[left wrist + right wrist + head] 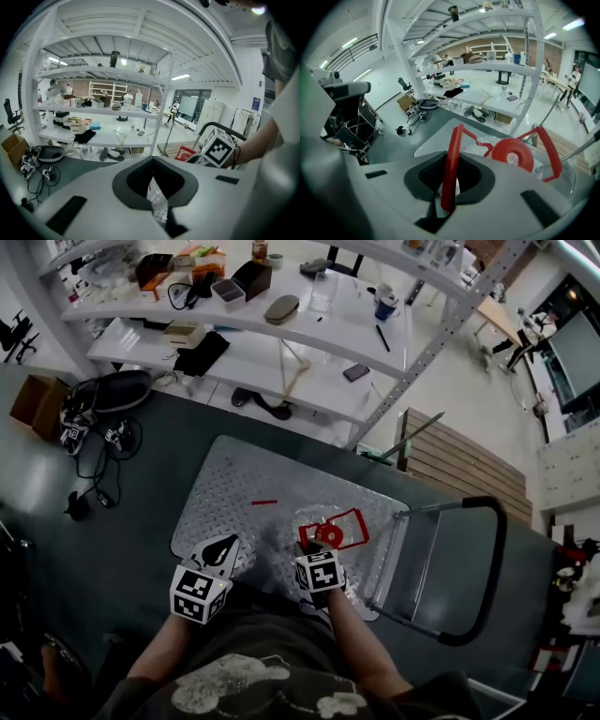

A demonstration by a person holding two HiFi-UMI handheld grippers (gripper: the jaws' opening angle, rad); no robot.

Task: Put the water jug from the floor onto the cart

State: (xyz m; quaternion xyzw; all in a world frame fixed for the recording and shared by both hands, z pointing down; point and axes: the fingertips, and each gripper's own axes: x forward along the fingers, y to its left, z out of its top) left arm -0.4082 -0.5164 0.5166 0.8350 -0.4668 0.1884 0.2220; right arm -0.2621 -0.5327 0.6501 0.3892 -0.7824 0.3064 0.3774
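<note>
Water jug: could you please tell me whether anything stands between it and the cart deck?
Nothing visible does. The water jug, its red handle held in the jaws of the right gripper, is over the cart deck. A small red strip lies on the deck, apart from the jug.

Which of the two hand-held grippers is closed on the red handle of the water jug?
The right hand-held gripper: the red handle passes between its closed jaws. The left hand-held gripper pinches crinkled clear plastic instead.
</note>
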